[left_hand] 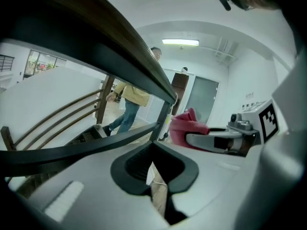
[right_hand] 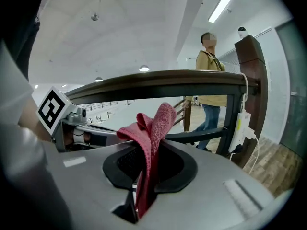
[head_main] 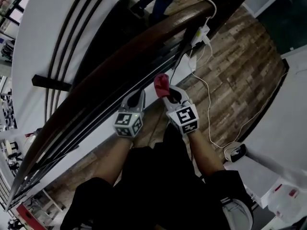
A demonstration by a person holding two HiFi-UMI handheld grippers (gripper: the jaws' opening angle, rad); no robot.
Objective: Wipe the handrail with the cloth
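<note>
A dark brown wooden handrail (head_main: pixel 120 61) runs diagonally from lower left to upper right above black lower rails. My right gripper (head_main: pixel 168 92) is shut on a red cloth (head_main: pixel 161 82) that sticks up just below the rail's near side. In the right gripper view the cloth (right_hand: pixel 151 128) hangs pinched in the right gripper (right_hand: pixel 148 164), under the handrail (right_hand: pixel 158 80). My left gripper (head_main: pixel 135 96) sits beside it to the left, under the rail, jaws shut with nothing between them. The left gripper view shows the left gripper (left_hand: pixel 153 164), the handrail (left_hand: pixel 129 47) overhead and the cloth (left_hand: pixel 184 126).
A person in a yellow jacket and jeans (right_hand: pixel 211 66) stands beyond the rail near the dark newel post (right_hand: pixel 252 71). A white charger (right_hand: pixel 242 128) hangs on the post, its cable trailing over the wood floor (head_main: pixel 230 80) to a white device (head_main: pixel 235 152).
</note>
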